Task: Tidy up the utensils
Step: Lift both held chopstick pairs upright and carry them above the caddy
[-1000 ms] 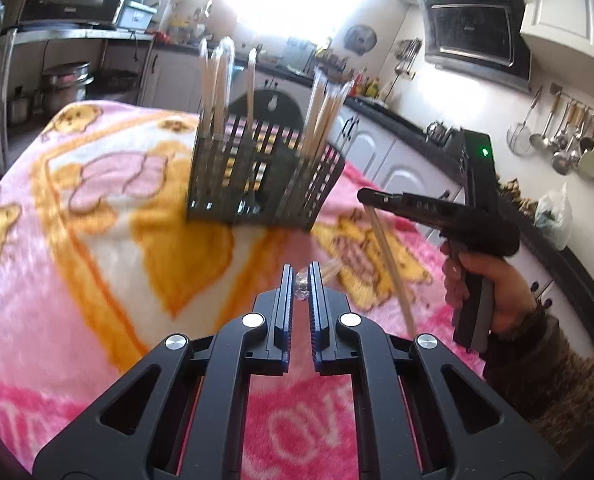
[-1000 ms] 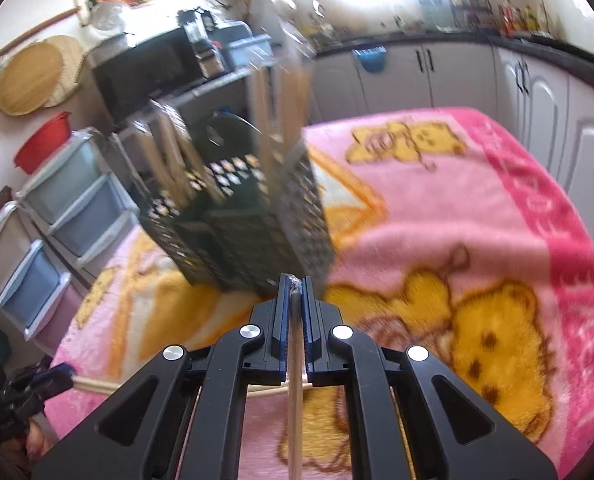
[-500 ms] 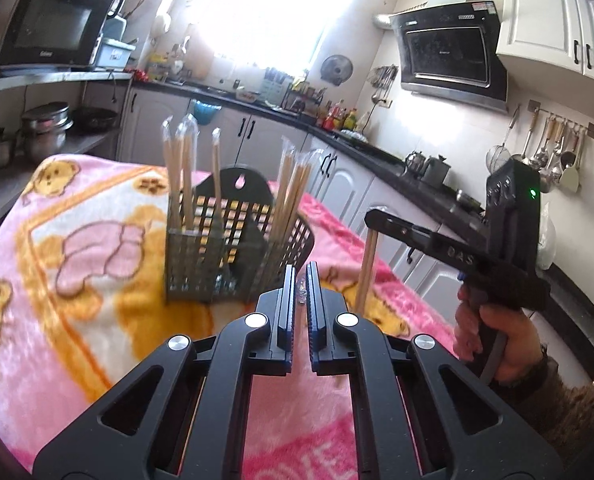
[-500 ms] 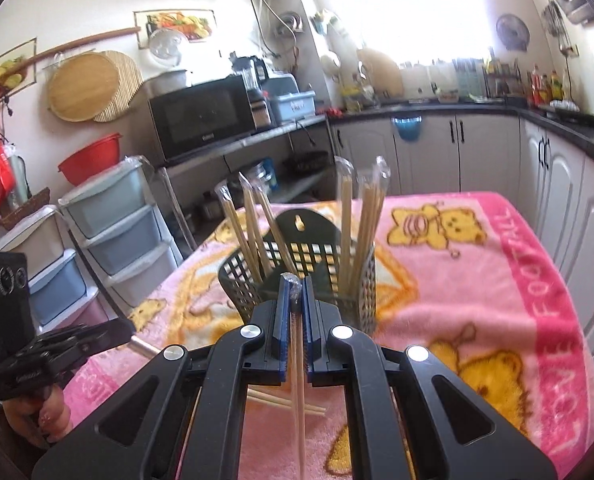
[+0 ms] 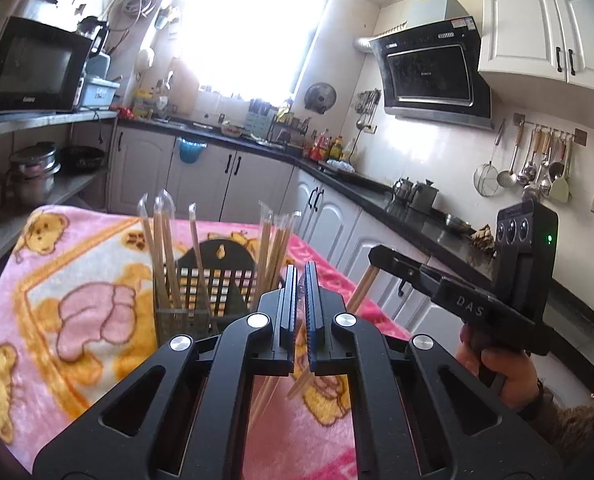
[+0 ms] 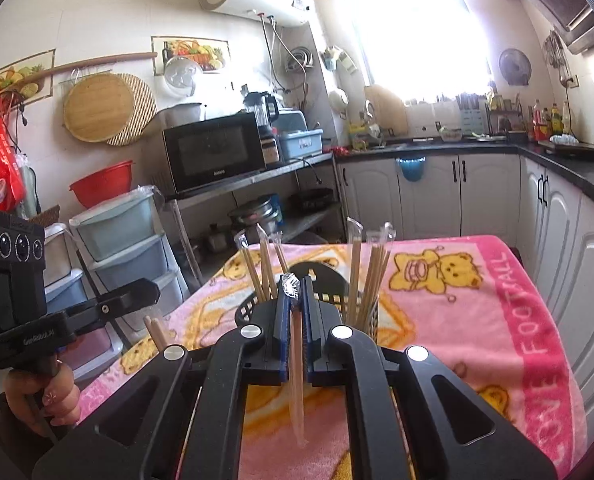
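Wooden chopsticks in clear sleeves are clamped by narrow jaws: one pair (image 5: 299, 384) by the left gripper (image 5: 300, 280), one pair (image 6: 295, 360) by the right gripper (image 6: 293, 286). Beyond, the dark basket (image 6: 329, 276) is seen on the blanket-covered tabletop (image 6: 477, 320). Slippery sleeves could let pairs slide out.

Each camera rides its own gripper, looking forward along the fingers and slightly down at the pink blanket (image 5: 77, 264) — from close by. Both views share the dark utensil basket (image 5: 213, 292) of wrapped chopsticks — and each catches the other gripper at its edge.
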### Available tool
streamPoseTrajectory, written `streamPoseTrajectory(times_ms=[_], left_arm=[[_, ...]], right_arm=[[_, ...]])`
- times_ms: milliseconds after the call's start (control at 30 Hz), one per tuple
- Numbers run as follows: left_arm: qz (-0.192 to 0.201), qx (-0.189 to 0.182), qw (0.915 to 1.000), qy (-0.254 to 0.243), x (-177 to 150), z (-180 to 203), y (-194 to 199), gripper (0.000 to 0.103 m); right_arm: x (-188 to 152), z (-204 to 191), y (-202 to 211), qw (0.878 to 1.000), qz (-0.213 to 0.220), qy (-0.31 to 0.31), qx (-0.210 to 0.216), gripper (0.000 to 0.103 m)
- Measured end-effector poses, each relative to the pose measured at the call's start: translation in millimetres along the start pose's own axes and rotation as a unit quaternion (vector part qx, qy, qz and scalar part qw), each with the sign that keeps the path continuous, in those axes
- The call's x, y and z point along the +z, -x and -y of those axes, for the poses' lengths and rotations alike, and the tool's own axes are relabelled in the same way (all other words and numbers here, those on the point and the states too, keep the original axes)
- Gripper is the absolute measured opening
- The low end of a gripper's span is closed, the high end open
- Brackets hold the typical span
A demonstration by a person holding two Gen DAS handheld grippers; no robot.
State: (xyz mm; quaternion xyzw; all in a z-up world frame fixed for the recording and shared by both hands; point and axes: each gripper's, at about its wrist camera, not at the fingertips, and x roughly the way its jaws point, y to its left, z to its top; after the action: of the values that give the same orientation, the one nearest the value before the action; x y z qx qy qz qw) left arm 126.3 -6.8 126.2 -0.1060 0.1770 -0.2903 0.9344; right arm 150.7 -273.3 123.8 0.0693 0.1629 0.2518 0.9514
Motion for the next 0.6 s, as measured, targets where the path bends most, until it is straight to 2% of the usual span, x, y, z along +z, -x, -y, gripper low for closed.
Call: streamPoseTrajectory(times_ms=[600], left_arm=[[0.068, 0.005, 0.9974, -0.025, 59, 6, 6, 0.002]], right_arm=[[39, -17, 7, 0.998, 0.054, 0.021, 0.012, 0.006]])
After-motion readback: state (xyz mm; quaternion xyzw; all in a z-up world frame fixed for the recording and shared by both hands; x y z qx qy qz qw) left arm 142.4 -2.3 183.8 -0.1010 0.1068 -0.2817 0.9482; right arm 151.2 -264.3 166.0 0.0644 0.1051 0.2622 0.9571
